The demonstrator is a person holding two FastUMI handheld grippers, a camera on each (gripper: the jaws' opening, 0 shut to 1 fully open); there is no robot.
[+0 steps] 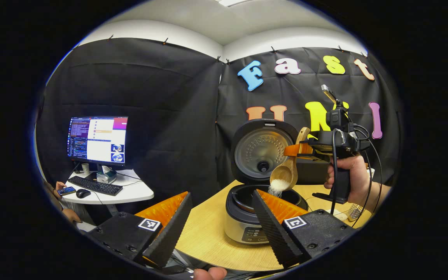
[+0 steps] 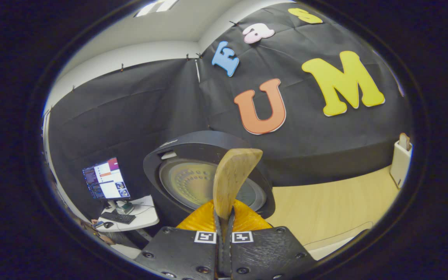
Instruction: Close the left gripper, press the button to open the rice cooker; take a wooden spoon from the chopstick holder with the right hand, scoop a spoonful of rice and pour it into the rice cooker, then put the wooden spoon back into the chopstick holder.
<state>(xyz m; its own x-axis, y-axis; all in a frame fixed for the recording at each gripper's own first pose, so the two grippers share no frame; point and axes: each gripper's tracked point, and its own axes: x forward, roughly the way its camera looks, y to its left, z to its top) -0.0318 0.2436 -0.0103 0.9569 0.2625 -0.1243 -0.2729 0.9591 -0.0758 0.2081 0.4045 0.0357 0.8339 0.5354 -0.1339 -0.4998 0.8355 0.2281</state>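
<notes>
A: Right tongs (image 2: 224, 217) first. State?

B: Clamped flat on the handle of the pale wooden spoon (image 2: 231, 175); both fingers press it, and the handle end stands up straight ahead of them in the right gripper view. In the left gripper view the same right tongs (image 1: 300, 149) hang above the cooker with the person's hand (image 1: 350, 177) on the grip.

A: The spoon's long axis?

B: Tipped. Handle end up and toward the wall, bowl (image 1: 284, 177) down and toward the pot. White rice (image 1: 276, 188) is spilling off the low lip.

A: Into what?

B: The round black-and-silver rice cooker (image 1: 247, 225) on the light wooden desk (image 1: 208, 229). Its lid (image 1: 261, 149) stands open behind the pot, so the bowl sits between lid and pot mouth, right above the opening.

A: Left tongs?

B: Left tongs (image 1: 220, 217) spread wide apart, holding nothing, low and near the cooker's front.

A: What does the next move turn on?

B: My reading: once the bowl empties, the spoon goes back to the holder. A white upright chopstick holder (image 2: 400, 163) stands at the far right of the right gripper view, well apart from the cooker. The right tongs already hold the spoon, so the swing runs rightward, bowl end leading down.

A: Background?

B: A lit monitor (image 1: 97, 140) and a black keyboard (image 1: 95, 186) on a small white side table.
</notes>
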